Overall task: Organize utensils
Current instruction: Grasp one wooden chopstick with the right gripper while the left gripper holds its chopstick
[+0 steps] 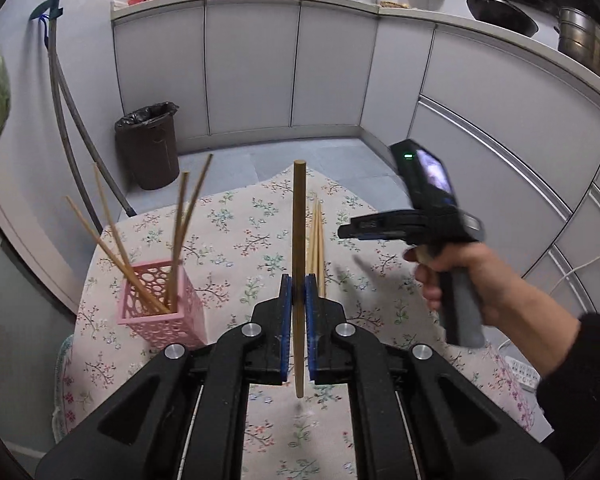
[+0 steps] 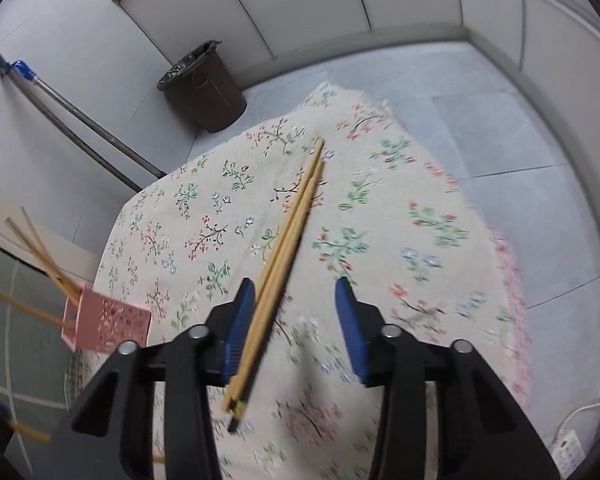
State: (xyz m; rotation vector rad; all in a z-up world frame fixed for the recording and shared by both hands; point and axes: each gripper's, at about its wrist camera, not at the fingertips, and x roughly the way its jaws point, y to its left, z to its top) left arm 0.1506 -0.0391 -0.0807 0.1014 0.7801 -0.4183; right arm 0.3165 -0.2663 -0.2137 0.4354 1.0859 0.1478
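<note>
My left gripper (image 1: 299, 280) is shut on one thick wooden chopstick (image 1: 299, 220), held upright above the floral tablecloth (image 1: 240, 240). To its left stands a pink perforated holder (image 1: 160, 304) with several chopsticks (image 1: 180, 220) leaning in it. More chopsticks (image 1: 317, 240) lie together on the cloth just behind the held one. In the right wrist view these loose chopsticks (image 2: 288, 232) lie between the fingers of my right gripper (image 2: 296, 292), close to the left pad, with a wide gap to the right pad. That gripper is open. The pink holder (image 2: 108, 320) sits at the far left there.
A brown bin with a black liner (image 1: 148, 144) stands on the floor beyond the table. A mop handle (image 1: 68, 128) leans on the left wall. Grey cabinets (image 1: 252, 68) ring the room. A white power strip (image 2: 568, 452) lies on the floor at the right.
</note>
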